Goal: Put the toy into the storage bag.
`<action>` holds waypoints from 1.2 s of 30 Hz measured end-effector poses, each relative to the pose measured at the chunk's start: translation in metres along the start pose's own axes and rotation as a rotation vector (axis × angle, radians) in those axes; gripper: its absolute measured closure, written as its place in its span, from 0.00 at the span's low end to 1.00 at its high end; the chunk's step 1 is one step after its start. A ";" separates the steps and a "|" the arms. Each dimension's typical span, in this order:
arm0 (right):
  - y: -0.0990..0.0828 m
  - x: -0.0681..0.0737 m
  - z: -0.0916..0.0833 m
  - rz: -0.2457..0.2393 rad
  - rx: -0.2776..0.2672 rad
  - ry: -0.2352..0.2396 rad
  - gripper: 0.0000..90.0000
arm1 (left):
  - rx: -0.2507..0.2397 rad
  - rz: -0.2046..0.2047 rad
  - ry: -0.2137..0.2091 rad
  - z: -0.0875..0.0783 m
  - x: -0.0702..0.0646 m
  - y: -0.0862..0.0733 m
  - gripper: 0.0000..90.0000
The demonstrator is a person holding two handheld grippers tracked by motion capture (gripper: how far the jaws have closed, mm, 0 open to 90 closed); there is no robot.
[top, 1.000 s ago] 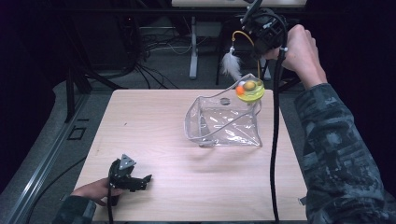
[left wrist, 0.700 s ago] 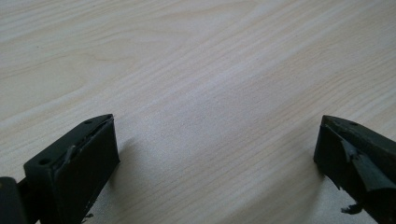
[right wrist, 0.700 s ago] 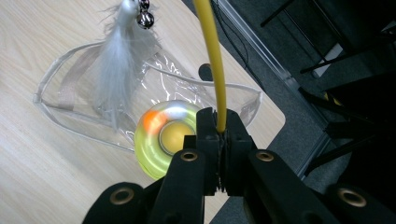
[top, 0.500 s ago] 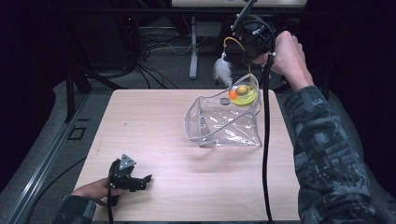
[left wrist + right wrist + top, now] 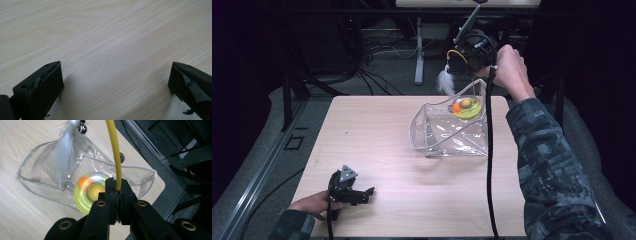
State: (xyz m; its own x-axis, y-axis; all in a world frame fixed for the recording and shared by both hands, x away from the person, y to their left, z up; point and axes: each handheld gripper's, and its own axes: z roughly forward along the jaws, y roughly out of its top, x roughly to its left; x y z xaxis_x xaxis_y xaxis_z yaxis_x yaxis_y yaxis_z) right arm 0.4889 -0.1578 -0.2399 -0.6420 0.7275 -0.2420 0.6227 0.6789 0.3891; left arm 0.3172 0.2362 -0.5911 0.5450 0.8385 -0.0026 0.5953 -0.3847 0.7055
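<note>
We pinch the toy's yellow wand (image 5: 115, 157) in our right gripper (image 5: 117, 191), dangling its disc (image 5: 467, 107) over the clear bag (image 5: 447, 135) near the table's (image 5: 377, 130) far right corner; our left gripper (image 5: 362, 194) idles wide.

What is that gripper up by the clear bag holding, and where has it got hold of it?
The right gripper pinches a cat toy by its yellow wire stalk; the round yellow base hangs over the clear bag.
</note>
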 end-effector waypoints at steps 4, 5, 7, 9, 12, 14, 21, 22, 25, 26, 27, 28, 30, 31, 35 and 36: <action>0.000 0.000 0.005 -0.004 0.017 0.000 0.98 | 0.000 0.000 0.000 0.000 0.000 0.000 0.00; 0.000 0.001 0.007 0.000 0.011 0.001 0.98 | -0.001 0.001 0.000 0.000 0.000 0.000 0.00; -0.002 0.002 0.014 -0.004 0.017 0.000 0.98 | 0.000 0.000 0.000 0.000 0.000 0.000 0.00; -0.003 0.002 0.019 -0.009 0.023 0.002 0.98 | 0.000 0.002 0.001 0.000 0.000 0.000 0.00; -0.004 0.002 0.022 -0.014 0.028 0.002 0.98 | 0.000 0.001 0.001 0.000 0.000 0.000 0.00; -0.007 0.003 0.032 -0.001 0.043 0.014 0.98 | 0.000 0.000 0.000 0.000 0.000 0.000 0.00; -0.017 0.003 0.055 0.013 0.061 0.037 0.98 | -0.001 0.001 0.001 0.000 0.000 0.000 0.00; -0.019 0.003 0.058 0.011 0.070 0.036 0.98 | 0.000 0.001 0.001 0.000 0.000 0.000 0.00; -0.024 0.003 0.065 0.014 0.091 0.046 0.98 | 0.001 0.002 0.000 0.000 0.000 0.000 0.00; -0.027 0.003 0.068 0.016 0.087 0.047 0.98 | 0.000 0.003 0.001 0.000 0.000 0.000 0.00; -0.029 0.003 0.070 0.019 0.093 0.053 0.98 | 0.001 0.001 0.000 0.000 0.000 0.000 0.00; -0.032 0.002 0.073 0.020 0.086 0.057 0.98 | -0.001 0.000 0.000 0.000 0.000 0.000 0.00; -0.036 0.002 0.077 0.025 0.099 0.065 0.98 | -0.001 0.000 0.000 0.000 0.000 0.000 0.00; -0.039 0.002 0.080 0.028 0.098 0.067 0.98 | 0.000 0.002 0.000 0.000 0.000 0.000 0.00; -0.045 0.001 0.088 0.037 0.120 0.077 0.98 | 0.000 0.001 0.001 0.000 0.000 0.000 0.00; -0.047 0.002 0.090 0.038 0.115 0.081 0.98 | 0.000 0.000 0.000 0.000 0.000 0.000 0.00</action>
State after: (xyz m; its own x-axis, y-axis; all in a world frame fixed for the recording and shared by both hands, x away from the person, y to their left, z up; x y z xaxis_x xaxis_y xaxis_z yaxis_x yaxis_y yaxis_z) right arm 0.4990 -0.1792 -0.3385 -0.6484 0.7454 -0.1547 0.6911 0.6616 0.2910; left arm 0.3172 0.2362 -0.5912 0.5450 0.8384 -0.0026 0.5952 -0.3847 0.7055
